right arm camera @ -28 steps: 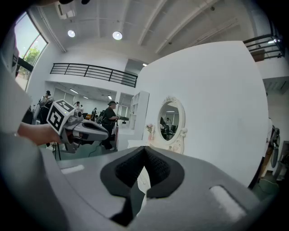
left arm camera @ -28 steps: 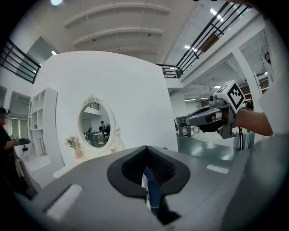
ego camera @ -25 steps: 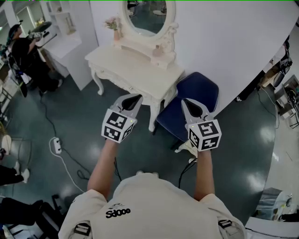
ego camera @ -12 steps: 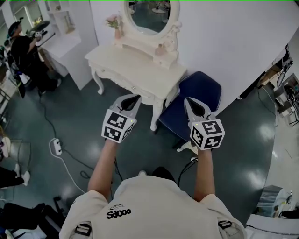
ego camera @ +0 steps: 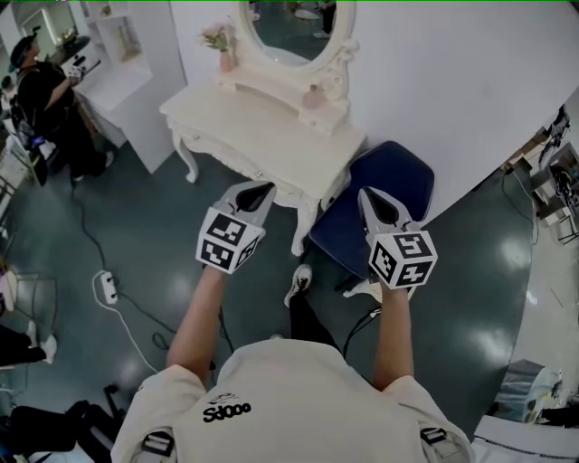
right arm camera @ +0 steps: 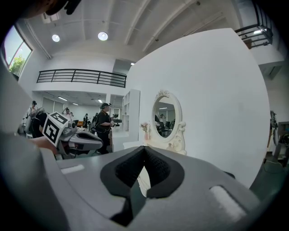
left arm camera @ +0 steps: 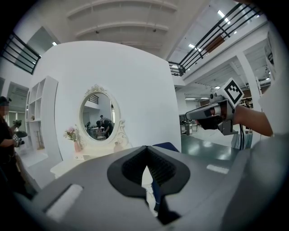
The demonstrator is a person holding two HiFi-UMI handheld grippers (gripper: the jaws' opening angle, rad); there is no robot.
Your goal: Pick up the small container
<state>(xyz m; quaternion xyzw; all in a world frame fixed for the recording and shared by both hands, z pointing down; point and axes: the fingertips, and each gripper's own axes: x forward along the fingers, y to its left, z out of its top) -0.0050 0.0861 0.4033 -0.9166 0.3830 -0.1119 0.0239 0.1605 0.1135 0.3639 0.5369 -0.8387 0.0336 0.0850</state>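
A small pinkish container [ego camera: 313, 97] stands on the cream dressing table [ego camera: 244, 127], at the foot of its oval mirror [ego camera: 294, 27]. Both grippers hang in the air in front of the table, well short of the container. My left gripper [ego camera: 263, 188] is shut and empty, over the table's near edge. My right gripper [ego camera: 368, 193] is also shut and empty, above the blue chair [ego camera: 403, 172]. In the left gripper view the jaws [left arm camera: 145, 148] meet with nothing between them, and the right gripper [left arm camera: 212, 118] shows beside them. In the right gripper view the jaws [right arm camera: 144, 148] are closed too.
A vase of pink flowers [ego camera: 221, 47] stands at the table's back left. A white shelf unit [ego camera: 127, 63] and a person in black [ego camera: 45, 90] are at the far left. A power strip [ego camera: 107, 287] and cables lie on the dark floor.
The person has stepped toward the table: a leg and shoe now show below the grippers. Both grippers stay shut and keep their places in the view.
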